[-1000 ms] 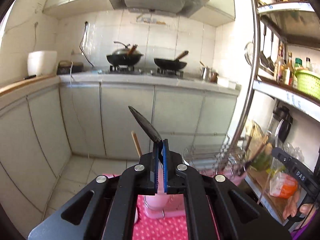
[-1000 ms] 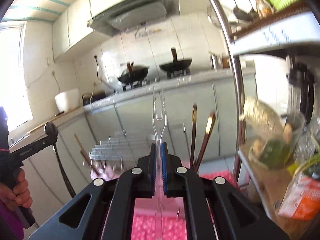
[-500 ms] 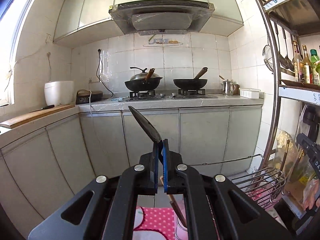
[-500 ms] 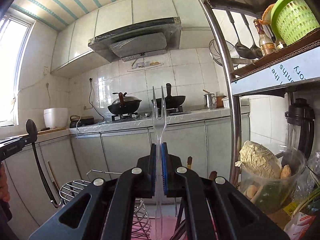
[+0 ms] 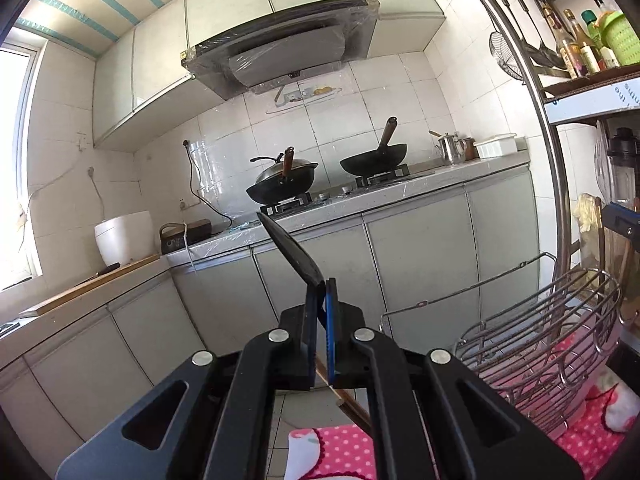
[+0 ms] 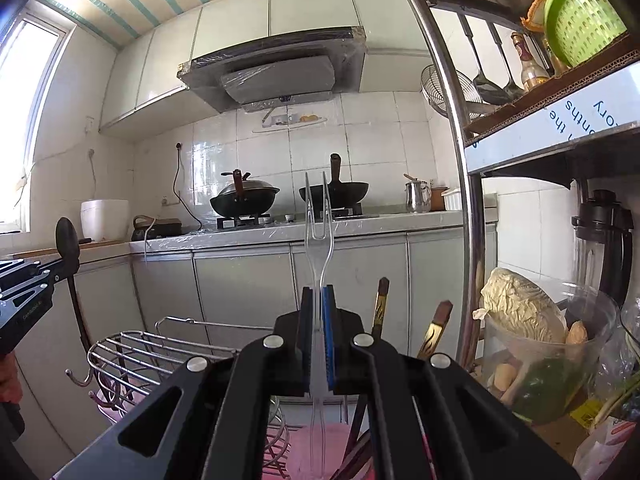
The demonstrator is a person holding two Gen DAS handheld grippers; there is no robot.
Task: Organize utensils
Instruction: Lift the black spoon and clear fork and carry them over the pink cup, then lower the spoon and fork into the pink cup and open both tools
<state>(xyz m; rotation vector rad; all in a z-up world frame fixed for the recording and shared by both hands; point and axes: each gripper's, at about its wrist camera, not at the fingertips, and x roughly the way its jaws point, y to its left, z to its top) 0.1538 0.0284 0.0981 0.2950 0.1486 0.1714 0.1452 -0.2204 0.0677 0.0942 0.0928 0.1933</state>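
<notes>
Left wrist view: left gripper (image 5: 320, 300), jaws closed on a black spoon (image 5: 290, 250); the bowl of the spoon sticks up and to the left past the fingertips, seen edge-on against the cabinet doors. Wire rack (image 5: 540, 344), chrome, to the lower right, standing on a pink dotted cloth (image 5: 340, 452). Wooden chopsticks (image 5: 348, 404), visible below the jaws, slanting down to the right. Background: two black woks (image 5: 280, 190) on the stove, range hood (image 5: 280, 44) above them, white pot (image 5: 124, 236) on the counter at left, metal shelf (image 5: 560, 92) at right with bottles and a green basket on it.

Right wrist view: right gripper (image 6: 317, 312), jaws closed on a clear plastic fork (image 6: 318, 216); the fork stands upright, its two tines pointing up in front of the stove, its handle running down between the pads and out below them over a pink holder (image 6: 320, 448), partly hidden by the gripper. Two dark chopsticks (image 6: 380, 308) rise just right of the jaws. The wire rack (image 6: 160, 352) sits at lower left. The left gripper (image 6: 24, 296) enters at the far left edge, the black spoon (image 6: 68, 240) held in it, bowl up and handle hanging down. Clear jug (image 6: 548, 352) with cabbage and other vegetables at right, on the lower shelf
</notes>
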